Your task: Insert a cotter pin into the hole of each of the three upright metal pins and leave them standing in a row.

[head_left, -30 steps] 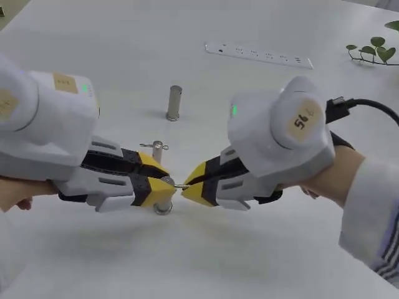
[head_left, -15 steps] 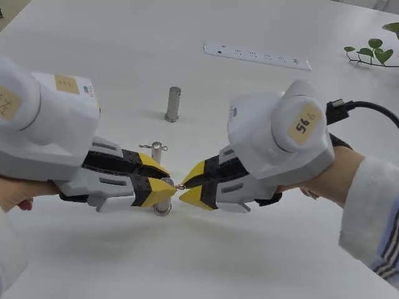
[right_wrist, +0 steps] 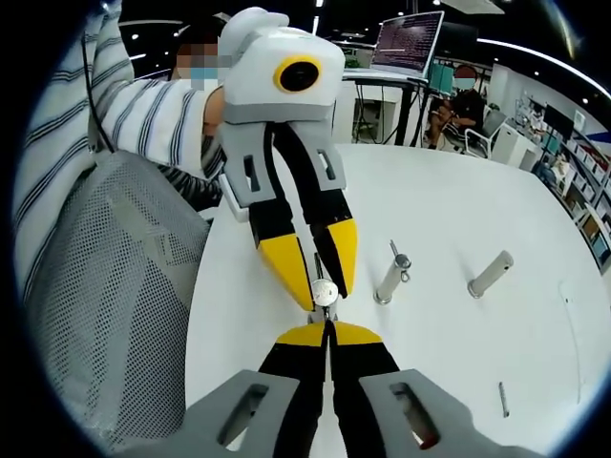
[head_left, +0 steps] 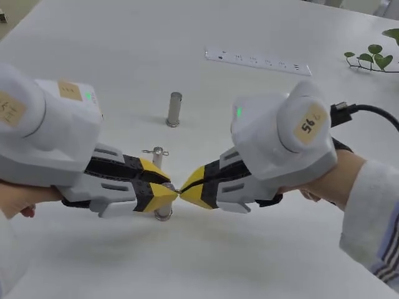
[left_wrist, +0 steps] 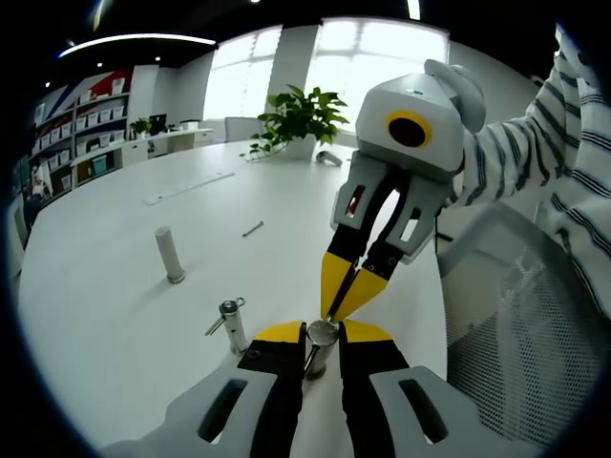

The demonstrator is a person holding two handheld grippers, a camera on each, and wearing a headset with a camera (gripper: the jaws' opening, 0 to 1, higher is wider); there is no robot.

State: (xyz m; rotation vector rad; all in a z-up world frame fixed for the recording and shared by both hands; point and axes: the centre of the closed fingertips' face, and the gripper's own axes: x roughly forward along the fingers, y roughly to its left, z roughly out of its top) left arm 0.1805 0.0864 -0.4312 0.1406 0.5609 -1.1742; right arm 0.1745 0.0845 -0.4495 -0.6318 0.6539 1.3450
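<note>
Left tongs [head_left: 167,187] are met tip to tip by right tongs [head_left: 186,189] in the head view, are shown clamped on the nearest upright metal pin [left_wrist: 321,336] in the left gripper view, and a cotter pin [right_wrist: 320,272] is pinched by the right tongs in the right gripper view

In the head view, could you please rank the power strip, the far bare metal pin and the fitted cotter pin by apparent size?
Largest: power strip, though farthest.
Then: far bare metal pin.
Smallest: cotter pin in the middle pin.
</note>
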